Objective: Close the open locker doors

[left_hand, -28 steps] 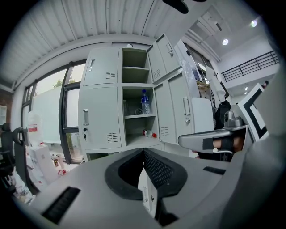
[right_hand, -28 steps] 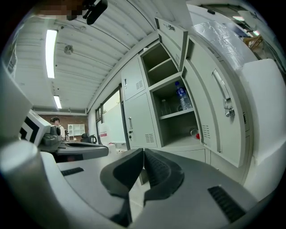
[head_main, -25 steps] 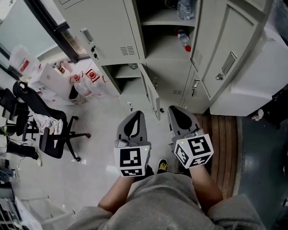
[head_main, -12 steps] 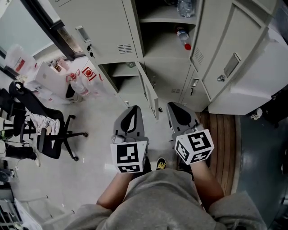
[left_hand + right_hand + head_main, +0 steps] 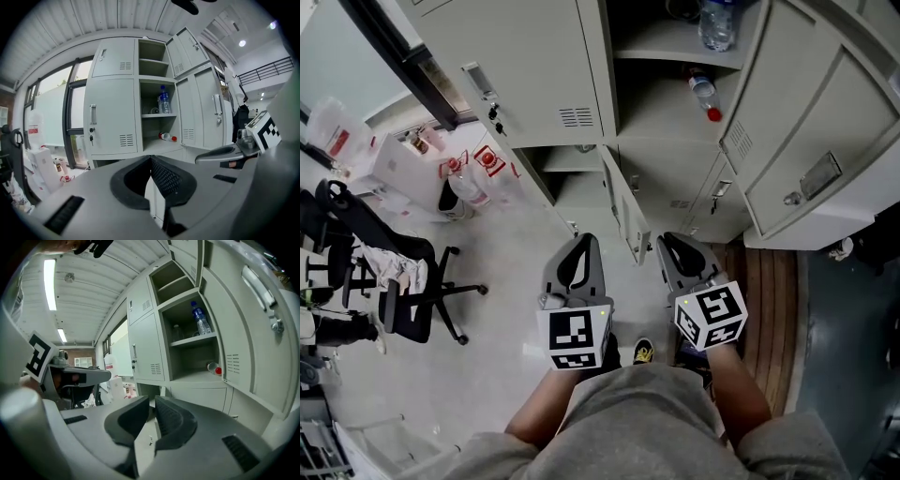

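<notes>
Left gripper (image 5: 584, 242) and right gripper (image 5: 668, 244) are hovering, jaws together on nothing. Ahead, the low door (image 5: 623, 206) is standing ajar, edge toward them; the tall door (image 5: 797, 122) is hanging wide at right. Red print on the bag (image 5: 487, 159) is showing too small to read. Floor (image 5: 516, 281) is lying open leftward.

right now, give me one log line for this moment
stage: facing lockers, no contact | left tongs shut, empty | right tongs shut, empty | locker doors open, untouched | bottle lying inside

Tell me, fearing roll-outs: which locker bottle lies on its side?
The red-capped bottle on the lower shelf; the other bottle stands upright on the shelf above.
</notes>
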The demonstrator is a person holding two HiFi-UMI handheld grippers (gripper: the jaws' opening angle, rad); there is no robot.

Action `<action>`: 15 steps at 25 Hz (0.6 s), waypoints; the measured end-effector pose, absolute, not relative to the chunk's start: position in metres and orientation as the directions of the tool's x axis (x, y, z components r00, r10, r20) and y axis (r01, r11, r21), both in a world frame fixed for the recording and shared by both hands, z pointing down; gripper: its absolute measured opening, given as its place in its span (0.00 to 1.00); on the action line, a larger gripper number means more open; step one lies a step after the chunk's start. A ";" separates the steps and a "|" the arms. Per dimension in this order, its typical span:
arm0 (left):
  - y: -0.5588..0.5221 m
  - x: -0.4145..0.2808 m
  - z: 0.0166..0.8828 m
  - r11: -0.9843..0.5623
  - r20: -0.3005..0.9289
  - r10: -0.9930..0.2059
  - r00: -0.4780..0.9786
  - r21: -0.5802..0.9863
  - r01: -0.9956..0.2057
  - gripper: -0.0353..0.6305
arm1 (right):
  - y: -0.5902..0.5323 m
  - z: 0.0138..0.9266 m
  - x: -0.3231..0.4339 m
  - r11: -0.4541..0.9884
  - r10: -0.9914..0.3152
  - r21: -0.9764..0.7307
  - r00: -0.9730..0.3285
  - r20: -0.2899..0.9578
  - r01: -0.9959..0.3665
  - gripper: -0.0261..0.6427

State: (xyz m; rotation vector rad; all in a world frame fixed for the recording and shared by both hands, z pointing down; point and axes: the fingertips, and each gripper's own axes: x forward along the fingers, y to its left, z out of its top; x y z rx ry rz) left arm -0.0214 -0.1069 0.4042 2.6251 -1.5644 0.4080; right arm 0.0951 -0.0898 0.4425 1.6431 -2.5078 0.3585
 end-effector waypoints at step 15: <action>-0.164 -0.038 0.426 -0.533 0.290 -0.818 0.496 -0.059 -0.844 0.07 | -0.123 0.507 0.085 0.335 -0.842 -0.179 -0.379 0.384 -0.925 0.18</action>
